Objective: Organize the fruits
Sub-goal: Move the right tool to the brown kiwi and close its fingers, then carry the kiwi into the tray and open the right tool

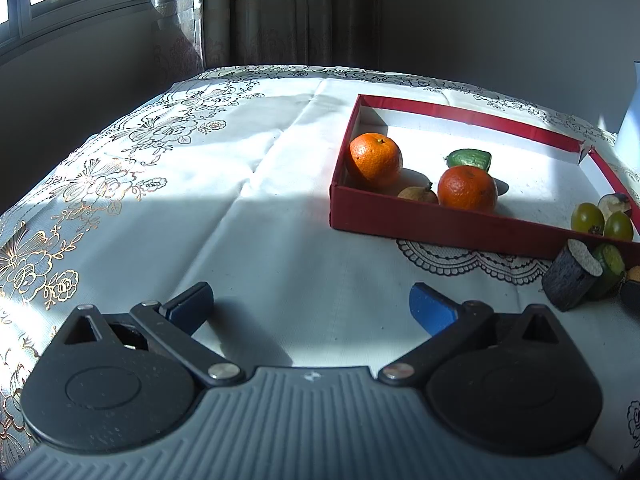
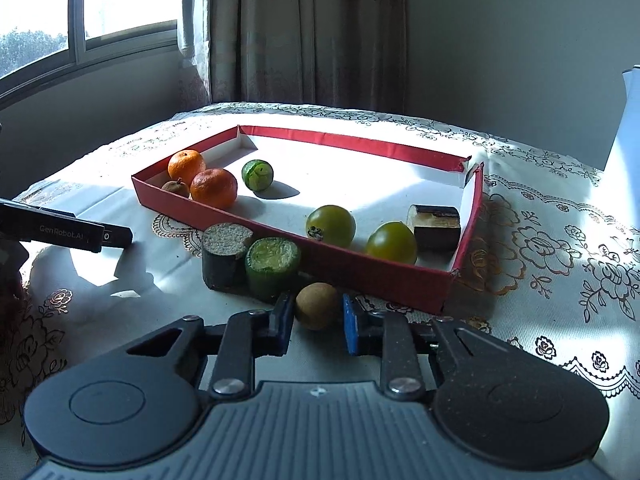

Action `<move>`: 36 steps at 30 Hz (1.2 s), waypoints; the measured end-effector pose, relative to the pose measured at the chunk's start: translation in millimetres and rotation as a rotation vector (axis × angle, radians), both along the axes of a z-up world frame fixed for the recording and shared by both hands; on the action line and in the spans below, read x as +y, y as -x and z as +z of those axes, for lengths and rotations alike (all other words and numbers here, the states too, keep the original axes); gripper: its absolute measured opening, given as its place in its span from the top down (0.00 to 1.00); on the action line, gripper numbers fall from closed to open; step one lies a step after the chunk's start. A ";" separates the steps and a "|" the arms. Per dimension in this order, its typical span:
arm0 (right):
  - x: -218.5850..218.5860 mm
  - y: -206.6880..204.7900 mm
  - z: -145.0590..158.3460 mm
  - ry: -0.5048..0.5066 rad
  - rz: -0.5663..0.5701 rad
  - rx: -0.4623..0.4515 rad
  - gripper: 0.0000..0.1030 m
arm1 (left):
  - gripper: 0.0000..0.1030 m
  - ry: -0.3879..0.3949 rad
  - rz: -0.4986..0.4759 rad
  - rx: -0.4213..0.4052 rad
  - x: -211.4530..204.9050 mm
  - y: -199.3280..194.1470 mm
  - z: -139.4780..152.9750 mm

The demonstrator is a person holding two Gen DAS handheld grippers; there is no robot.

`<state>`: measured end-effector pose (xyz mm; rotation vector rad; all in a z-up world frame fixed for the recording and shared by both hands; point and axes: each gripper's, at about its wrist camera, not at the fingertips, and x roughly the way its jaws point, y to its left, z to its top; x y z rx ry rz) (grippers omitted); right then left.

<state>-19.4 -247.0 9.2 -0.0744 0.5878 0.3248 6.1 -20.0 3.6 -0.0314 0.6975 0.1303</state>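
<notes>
Fruits, left wrist view: left gripper (image 1: pixel 311 306) has jaws wide apart, nothing btwn them, over bare tablecloth (image 1: pixel 240 184). Red tray (image 1: pixel 440 222) sits ahead & to the right of the jaws. Inside it: orange (image 1: pixel 376 159) at the near-left corner, 2nd orange (image 1: pixel 467 188) just beside a small brown fruit (image 1: pixel 417 194), green piece (image 1: pixel 469 158) behind them. Far right in tray: two green tomatoes (image 1: pixel 587 218), dark piece behind. Outside the tray's front wall, right of the jaws: dark cylinder (image 1: pixel 572 276) w/ green cylinder (image 1: pixel 610 265) touching it.

Right wrist view: right gripper (image 2: pixel 316 312) has jaws clamped on a brown kiwi-like fruit (image 2: pixel 317 306) resting on the cloth, just in front of the tray wall. Ahead-left of the jaws, dark & green cylinders stand upright, touching. Beyond the jaws in the tray: tomatoes, dark block (image 2: pixel 435 227) at the right end, lime (image 2: pixel 257 175) & oranges at the left end. Left gripper's finger shows at far left.
</notes>
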 end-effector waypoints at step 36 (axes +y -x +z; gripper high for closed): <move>-7.0 -61.6 16.2 -0.052 -0.158 -0.090 0.75 | 0.00 0.002 0.000 0.001 0.6 0.5 -0.1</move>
